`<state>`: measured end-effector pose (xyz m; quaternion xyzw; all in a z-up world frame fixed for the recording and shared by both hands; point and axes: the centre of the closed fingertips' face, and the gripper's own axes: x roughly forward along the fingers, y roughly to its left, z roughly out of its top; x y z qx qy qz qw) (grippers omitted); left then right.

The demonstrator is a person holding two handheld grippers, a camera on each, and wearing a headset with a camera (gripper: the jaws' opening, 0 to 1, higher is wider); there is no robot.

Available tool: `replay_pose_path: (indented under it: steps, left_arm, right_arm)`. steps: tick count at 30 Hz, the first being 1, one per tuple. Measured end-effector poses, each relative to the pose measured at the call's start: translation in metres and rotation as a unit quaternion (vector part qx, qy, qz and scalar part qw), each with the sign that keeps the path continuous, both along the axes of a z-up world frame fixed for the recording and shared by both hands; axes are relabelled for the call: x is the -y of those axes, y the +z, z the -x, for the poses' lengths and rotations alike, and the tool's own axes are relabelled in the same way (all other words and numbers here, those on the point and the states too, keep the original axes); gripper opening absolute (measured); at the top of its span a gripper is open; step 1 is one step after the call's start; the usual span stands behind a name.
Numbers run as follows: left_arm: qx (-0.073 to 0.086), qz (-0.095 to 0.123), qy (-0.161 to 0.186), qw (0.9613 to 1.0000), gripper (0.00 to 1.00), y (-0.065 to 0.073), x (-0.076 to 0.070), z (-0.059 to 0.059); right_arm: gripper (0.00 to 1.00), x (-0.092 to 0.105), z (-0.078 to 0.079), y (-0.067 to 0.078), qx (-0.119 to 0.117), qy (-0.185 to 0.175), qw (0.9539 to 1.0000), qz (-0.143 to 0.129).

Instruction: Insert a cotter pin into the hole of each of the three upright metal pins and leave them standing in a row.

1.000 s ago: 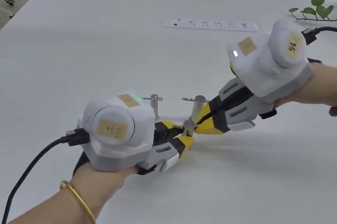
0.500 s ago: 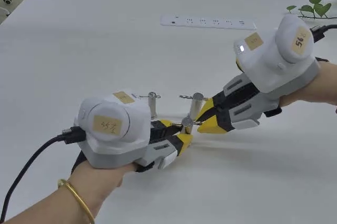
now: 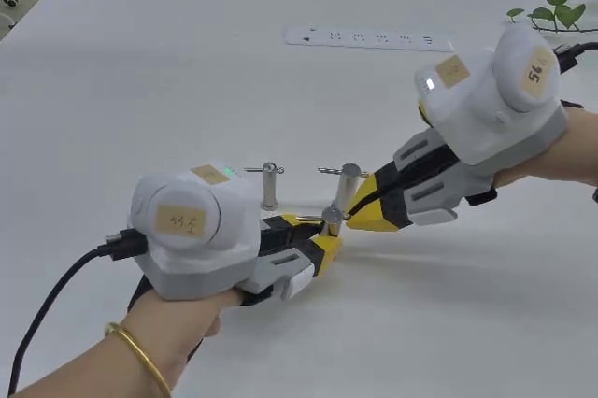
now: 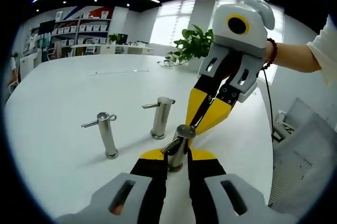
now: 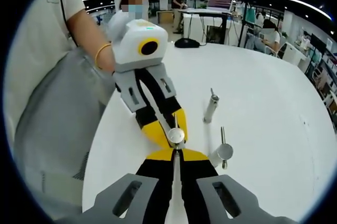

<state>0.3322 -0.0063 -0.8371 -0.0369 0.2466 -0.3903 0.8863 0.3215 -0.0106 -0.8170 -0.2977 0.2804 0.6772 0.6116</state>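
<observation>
While the third metal pin [image 3: 332,221] stands clamped by the left gripper [image 3: 316,241], the right gripper [image 3: 358,214] pinches a cotter pin [image 4: 171,146] at its hole. From it, the back-left pin [image 3: 270,185] at eleven o'clock and the back-right pin [image 3: 348,183] at one look done. Last insertion, we reckon: next, push straight through.

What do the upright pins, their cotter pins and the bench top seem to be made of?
Upright pins: metal, likely steel, brushed silver-grey with soft highlights along the shafts. Cotter pins: thin bent metal wire, brighter and shinier than the shafts. Bench top: smooth matt white with faint reflections, probably laminate or painted board; the look leaves that open.
</observation>
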Motion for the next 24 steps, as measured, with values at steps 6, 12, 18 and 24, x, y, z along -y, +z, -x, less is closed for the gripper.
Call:
replay_pose_path:
  steps: [6,12,18,24]
  left_arm:
    - [-0.001,0.004,0.001,1.0,0.13,0.0002,0.0001,0.0001]
    - [-0.003,0.002,0.001,1.0,0.13,-0.001,0.0002,0.0]
    - [-0.003,-0.003,0.001,1.0,0.14,-0.0019,-0.0002,0.0007]
    - [0.003,-0.014,-0.007,0.9999,0.2,0.0003,-0.0036,0.0021]
  right_arm:
    - [0.05,-0.0007,-0.0008,0.0002,-0.004,-0.008,1.0,-0.001]
    - [0.05,-0.0015,0.0,0.0001,-0.017,-0.02,0.9997,0.0]
    - [0.16,-0.0012,0.0004,-0.0032,-0.026,-0.039,0.9989,0.004]
    - [0.2,-0.0063,0.0,0.0026,-0.035,-0.058,0.9974,-0.026]
